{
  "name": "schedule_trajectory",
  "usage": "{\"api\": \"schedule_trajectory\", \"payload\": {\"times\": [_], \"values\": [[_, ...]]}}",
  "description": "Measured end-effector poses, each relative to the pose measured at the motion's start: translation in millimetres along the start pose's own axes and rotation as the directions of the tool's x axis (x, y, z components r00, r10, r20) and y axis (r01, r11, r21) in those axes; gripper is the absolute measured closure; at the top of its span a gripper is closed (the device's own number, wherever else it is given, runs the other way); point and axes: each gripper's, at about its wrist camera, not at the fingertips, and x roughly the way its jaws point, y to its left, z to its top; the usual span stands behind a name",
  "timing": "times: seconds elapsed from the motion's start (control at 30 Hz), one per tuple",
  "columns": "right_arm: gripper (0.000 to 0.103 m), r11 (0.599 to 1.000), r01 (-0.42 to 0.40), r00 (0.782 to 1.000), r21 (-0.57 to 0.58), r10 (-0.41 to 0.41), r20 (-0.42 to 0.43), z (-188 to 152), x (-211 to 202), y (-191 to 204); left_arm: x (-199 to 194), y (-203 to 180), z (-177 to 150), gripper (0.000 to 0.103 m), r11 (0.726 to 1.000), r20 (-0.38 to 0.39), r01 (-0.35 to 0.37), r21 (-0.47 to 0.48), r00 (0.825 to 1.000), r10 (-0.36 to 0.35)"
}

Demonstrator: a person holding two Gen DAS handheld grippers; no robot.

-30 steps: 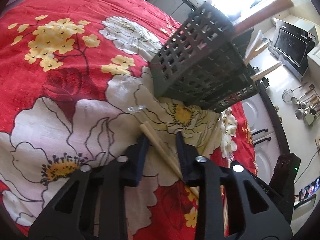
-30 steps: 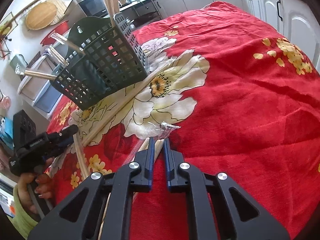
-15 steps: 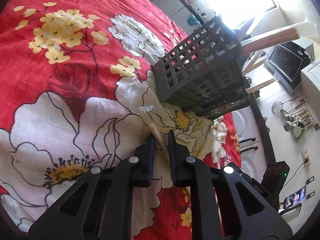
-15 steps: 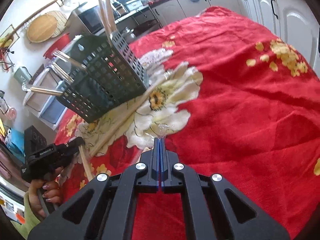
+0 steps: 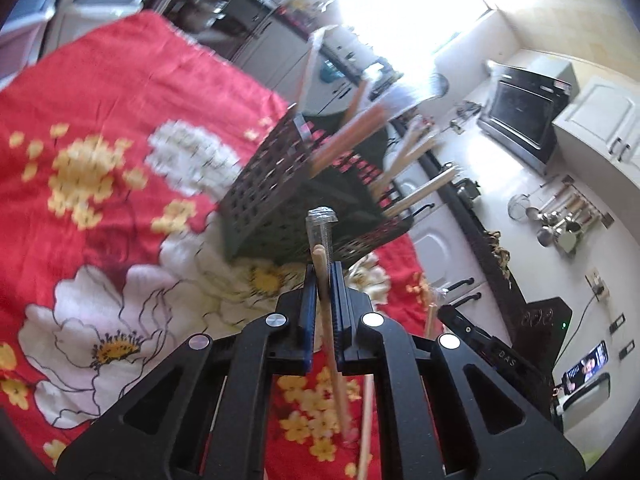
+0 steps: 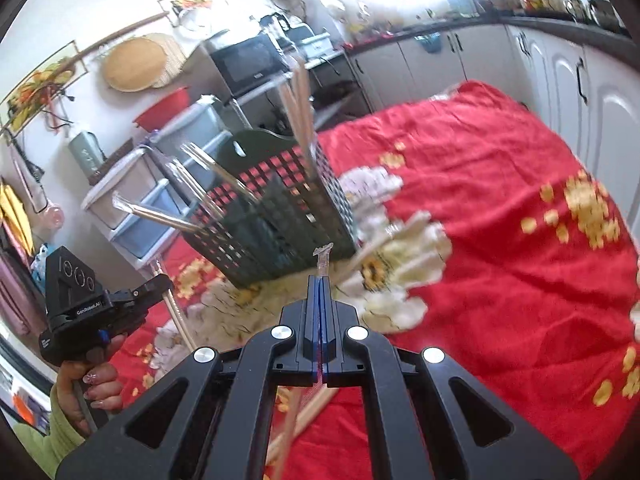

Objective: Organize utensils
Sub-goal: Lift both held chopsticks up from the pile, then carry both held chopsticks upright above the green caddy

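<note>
A dark green perforated utensil basket stands on the red floral cloth with several wooden and metal utensils sticking out of it. My left gripper is closing its jaws tight on a wrapped pair of wooden chopsticks, lifted off the cloth just short of the basket. The right wrist view shows that gripper at the left, held by a hand. My right gripper is shut on the clear wrapper of another chopstick pair, which hangs below the fingers.
The red flowered tablecloth covers the table. More loose chopsticks lie on it, and one long stick leans by the basket. White cabinets, a microwave and hanging ladles surround the table.
Both grippers closed on chopstick packs that lay on the cloth and rose with them. The table and basket now sit lower and farther off in both views.
</note>
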Motion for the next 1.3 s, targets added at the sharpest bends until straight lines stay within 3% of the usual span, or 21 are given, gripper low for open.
{"api": "schedule_trajectory", "payload": {"times": [0.6, 1.3], "values": [[0.102, 0.989, -0.059, 0.993, -0.134, 0.071, 0.089, 39.3, -16.6, 45.8, -1.5, -65.9, 24.4, 0.100, 0.985, 0.045, 0.073, 0.154, 0.996, -0.080], [0.102, 0.971, -0.114, 0.966, -0.209, 0.158, 0.206, 85.6, -27.4, 81.3, -19.3, -99.0, 69.2, 0.100, 0.968, 0.160, 0.058, 0.244, 0.982, -0.099]]}}
